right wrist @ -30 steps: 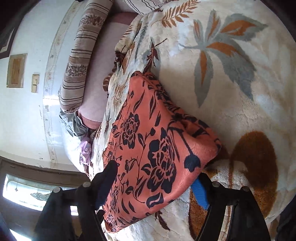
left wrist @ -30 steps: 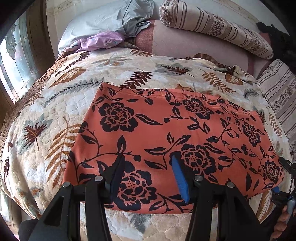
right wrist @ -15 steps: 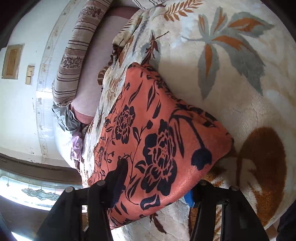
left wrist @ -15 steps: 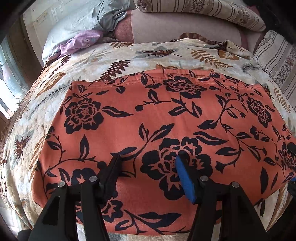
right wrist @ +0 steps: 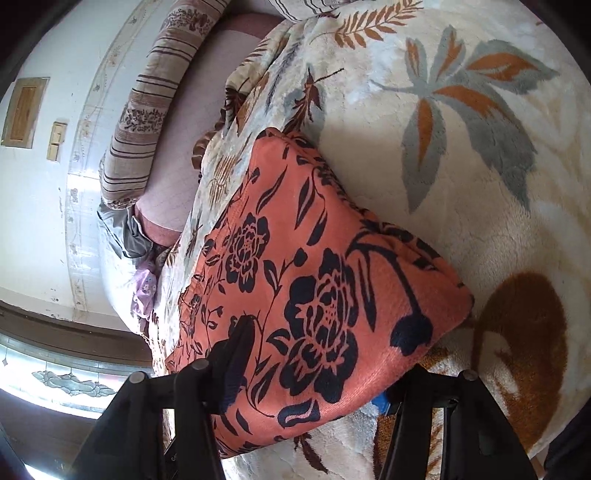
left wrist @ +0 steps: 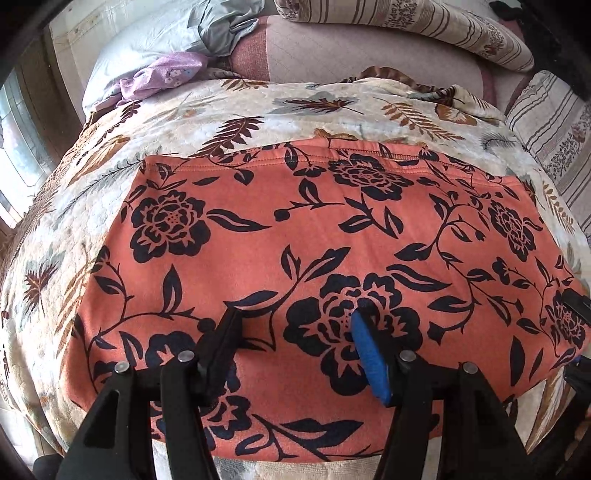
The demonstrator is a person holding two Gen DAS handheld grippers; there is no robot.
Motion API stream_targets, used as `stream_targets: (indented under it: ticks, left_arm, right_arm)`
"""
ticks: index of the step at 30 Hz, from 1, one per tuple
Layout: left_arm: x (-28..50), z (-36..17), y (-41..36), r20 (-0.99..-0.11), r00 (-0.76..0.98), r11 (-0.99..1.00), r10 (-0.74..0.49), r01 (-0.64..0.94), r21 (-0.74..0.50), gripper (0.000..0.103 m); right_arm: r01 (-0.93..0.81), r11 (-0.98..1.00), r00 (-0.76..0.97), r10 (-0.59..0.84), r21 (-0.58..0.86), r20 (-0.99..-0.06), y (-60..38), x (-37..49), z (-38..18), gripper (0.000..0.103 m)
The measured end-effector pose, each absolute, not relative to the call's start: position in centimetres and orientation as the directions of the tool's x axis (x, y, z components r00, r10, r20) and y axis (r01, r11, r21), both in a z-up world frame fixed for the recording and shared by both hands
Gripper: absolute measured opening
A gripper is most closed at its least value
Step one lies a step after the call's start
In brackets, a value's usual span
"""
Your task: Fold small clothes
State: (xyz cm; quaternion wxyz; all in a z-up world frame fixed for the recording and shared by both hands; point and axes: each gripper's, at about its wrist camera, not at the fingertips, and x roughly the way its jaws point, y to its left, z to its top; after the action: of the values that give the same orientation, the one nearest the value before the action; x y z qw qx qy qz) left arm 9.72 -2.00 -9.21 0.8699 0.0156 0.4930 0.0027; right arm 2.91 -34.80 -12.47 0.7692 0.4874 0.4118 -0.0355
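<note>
Garment: an orange fleece garment with a black flower print (left wrist: 280,236) lies spread flat on the bed, its stitched hem along the far side and its near edge close to the foot of the bedspread.
Bedspread: a cream plush bedspread with brown and grey leaf print (left wrist: 110,192) covers the bed and shows on every side of the garment.
Left gripper: the left gripper (left wrist: 295,325) points steeply down over the near middle of the garment. Its black finger and blue-padded finger stand apart above a large black flower. The jaws have just been widening, and no fold of cloth is pinched between them.
Right gripper: the right gripper (right wrist: 317,373) sits at the garment's near right corner. One black finger lies on top of the cloth; the blue-padded finger (right wrist: 382,400) is tucked under the corner edge. The jaws have just been narrowing with the corner between them, and the corner bulges up off the bedspread; whether the pads fully press the cloth I cannot tell.
Head of bed: a beige striped bolster pillow (left wrist: 406,26) lies across a pinkish cushion (left wrist: 351,51), with a pale grey-blue pillow (left wrist: 155,40) and a crumpled lilac flowered cloth (left wrist: 162,74) to the left.
</note>
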Motion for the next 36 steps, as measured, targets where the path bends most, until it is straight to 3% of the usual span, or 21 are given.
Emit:
stream_targets:
  ticks: [4,7,8,9,11,15,18,20,22,23,24,25,31,32,34,35,36]
  left_arm:
    - [9.0,-8.3,-1.2,-0.829,0.56,1.0,0.007,-0.02,-0.005,0.062]
    - [9.3,-10.7,-2.4,-0.839,0.542,0.996,0.055,0.029,0.084,0.064]
    - [9.0,-10.8,-2.8,-0.818,0.57,0.991,0.078,0.042,0.124,0.064]
    - [8.9,-10.8,-3.0,-0.815,0.573,0.989,0.09,0.042,0.139,0.064]
    - [9.1,-10.5,-2.8,-0.826,0.558,0.992,0.084,0.035,0.125,0.064]
    - [8.7,-8.4,-2.2,-0.822,0.569,0.999,0.035,0.002,0.045,0.064]
    - [8.2,-8.4,-3.3,-0.806,0.591,0.999,0.007,0.039,0.038,0.064]
    - [8.7,-11.0,-4.4,-0.84,0.54,0.992,0.043,0.074,0.098,0.066]
    - [8.1,-10.9,-5.0,-0.803,0.591,0.987,0.08,0.065,0.146,0.067]
    - [8.2,-10.7,-5.2,-0.807,0.584,0.987,0.089,0.058,0.151,0.066]
    - [8.5,-10.3,-5.1,-0.816,0.572,0.988,0.087,0.055,0.144,0.066]
    - [8.8,-9.9,-5.0,-0.826,0.558,0.991,0.077,0.05,0.126,0.066]
    - [9.9,-9.7,-4.2,-0.847,0.521,0.992,0.102,0.008,0.124,0.066]
    - [9.9,-9.7,-4.0,-0.851,0.516,0.993,0.096,0.006,0.116,0.066]
    - [9.9,-9.6,-3.8,-0.851,0.516,0.994,0.096,0.001,0.113,0.066]
    - [9.9,-9.5,-3.7,-0.85,0.518,0.994,0.095,0.001,0.112,0.066]
    - [9.8,-9.4,-3.8,-0.85,0.519,0.994,0.092,0.002,0.109,0.066]
  right_arm:
    - [0.441,0.547,0.672,0.323,0.711,-0.666,-34.7,2.9,-11.8,0.058]
    - [0.453,0.565,0.656,0.314,0.69,-0.687,-34.8,3.2,-12.2,0.056]
    - [0.452,0.572,0.648,0.317,0.685,-0.692,-34.8,3.3,-12.3,0.043]
    - [0.452,0.586,0.638,0.314,0.672,-0.703,-34.8,3.4,-12.4,0.018]
    - [0.439,0.644,0.616,0.291,0.626,-0.732,-34.4,3.6,-11.7,0.012]
    - [0.398,0.751,0.625,0.197,0.526,-0.755,-33.4,3.0,-9.1,0.011]
    - [0.452,0.68,0.572,0.276,0.578,-0.772,-34.6,2.4,-12.2,0.018]
    - [0.453,0.554,0.626,0.359,0.698,-0.692,-36.1,0.9,-13.6,0.023]
    - [0.449,0.513,0.645,0.381,0.732,-0.662,-36.8,0.3,-13.5,0.031]
    - [0.437,0.502,0.657,0.388,0.746,-0.646,-37.0,0.2,-13.2,0.047]
    - [0.425,0.495,0.669,0.392,0.758,-0.631,-37.1,0.2,-12.9,0.073]
    - [0.414,0.49,0.681,0.392,0.767,-0.618,-37.2,0.4,-12.6,0.078]
    - [0.384,0.51,0.7,0.382,0.77,-0.603,-36.6,2.5,-11.3,0.079]
    - [0.389,0.522,0.694,0.376,0.759,-0.614,-36.4,2.7,-11.3,0.076]
    - [0.398,0.546,0.684,0.359,0.737,-0.635,-36.2,3.0,-11.5,0.061]
    - [0.408,0.56,0.672,0.351,0.721,-0.652,-36.2,3.0,-11.6,0.04]
    - [0.419,0.573,0.659,0.343,0.705,-0.67,-36.3,3.1,-11.8,0.027]
